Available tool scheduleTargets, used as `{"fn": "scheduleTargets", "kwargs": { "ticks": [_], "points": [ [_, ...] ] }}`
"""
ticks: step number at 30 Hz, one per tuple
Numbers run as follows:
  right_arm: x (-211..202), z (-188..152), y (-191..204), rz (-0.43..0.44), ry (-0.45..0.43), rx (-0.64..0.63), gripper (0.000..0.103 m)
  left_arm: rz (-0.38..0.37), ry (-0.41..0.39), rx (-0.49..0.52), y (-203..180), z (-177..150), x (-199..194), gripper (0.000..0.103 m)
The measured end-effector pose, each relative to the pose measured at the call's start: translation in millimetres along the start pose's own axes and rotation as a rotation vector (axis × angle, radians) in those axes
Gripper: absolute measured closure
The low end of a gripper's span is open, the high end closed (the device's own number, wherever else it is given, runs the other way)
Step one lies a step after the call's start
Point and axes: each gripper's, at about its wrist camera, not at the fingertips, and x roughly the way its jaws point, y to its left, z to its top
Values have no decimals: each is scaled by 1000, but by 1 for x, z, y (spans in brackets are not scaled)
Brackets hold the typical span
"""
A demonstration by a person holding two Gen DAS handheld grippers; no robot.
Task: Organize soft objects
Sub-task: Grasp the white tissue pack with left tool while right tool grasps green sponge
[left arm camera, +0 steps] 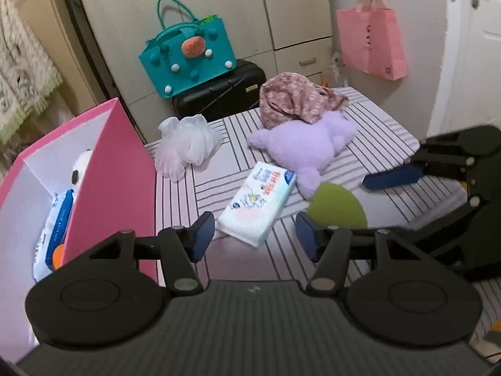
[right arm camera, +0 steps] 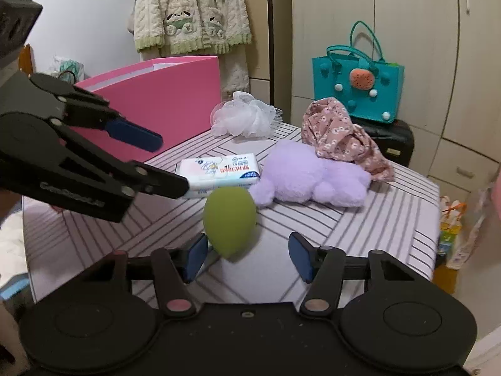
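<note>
A green egg-shaped sponge (right arm camera: 229,221) lies on the striped table between my open right gripper's (right arm camera: 249,255) fingers, close to the left pad; it also shows in the left wrist view (left arm camera: 339,208). My left gripper (left arm camera: 255,235) is open and empty just before a tissue pack (left arm camera: 258,203). A purple plush toy (left arm camera: 300,147), a floral cloth (left arm camera: 297,100) and a white mesh pouf (left arm camera: 188,144) lie further back. The pink box (left arm camera: 112,169) at left holds a wipes pack (left arm camera: 54,228) and a white plush (left arm camera: 80,167).
A teal tote bag (left arm camera: 188,59) sits on a black suitcase (left arm camera: 225,91) behind the striped table (left arm camera: 244,263). A pink paper bag (left arm camera: 371,44) hangs by the white door. A knitted cardigan (right arm camera: 191,9) hangs behind the box.
</note>
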Motion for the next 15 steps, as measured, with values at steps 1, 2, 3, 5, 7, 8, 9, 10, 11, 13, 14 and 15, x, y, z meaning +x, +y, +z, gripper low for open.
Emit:
{"fn": "scheduleTargets", "kwargs": {
  "ticks": [1,2,3,5,7,8,9,10,11,13,14,15],
  "points": [
    [2,2,-2,21,-4,7,43,-1,5,-13,1,2,4,46],
    [3,3,-3,36,-6,12,46,1,8,-22,2,5,8,46],
    [4,4,-4,53,-7,17,49,-9,16,-33,4,10,11,46],
    [4,7,-7,104,-10,36,64,-57,26,-65,9,20,16,46],
    [1,8,-8,95,-17,46,64,-99,23,-87,13,30,18,46],
    [-2,8,-7,77,-18,41,65,-110,19,-93,13,33,19,46],
    [-4,7,-8,68,-19,39,65,-111,20,-95,12,35,21,46],
    [-6,6,-8,59,-19,44,65,-111,24,-92,12,36,24,46],
    [-9,5,-9,49,-15,51,65,-117,31,-97,12,36,28,46],
    [-13,3,-11,27,-6,60,65,-122,43,-119,15,34,34,46],
    [-15,1,-12,21,-4,64,65,-118,46,-126,15,33,37,46],
    [-17,1,-14,20,-1,68,65,-107,49,-124,15,32,39,46]
  ]
}}
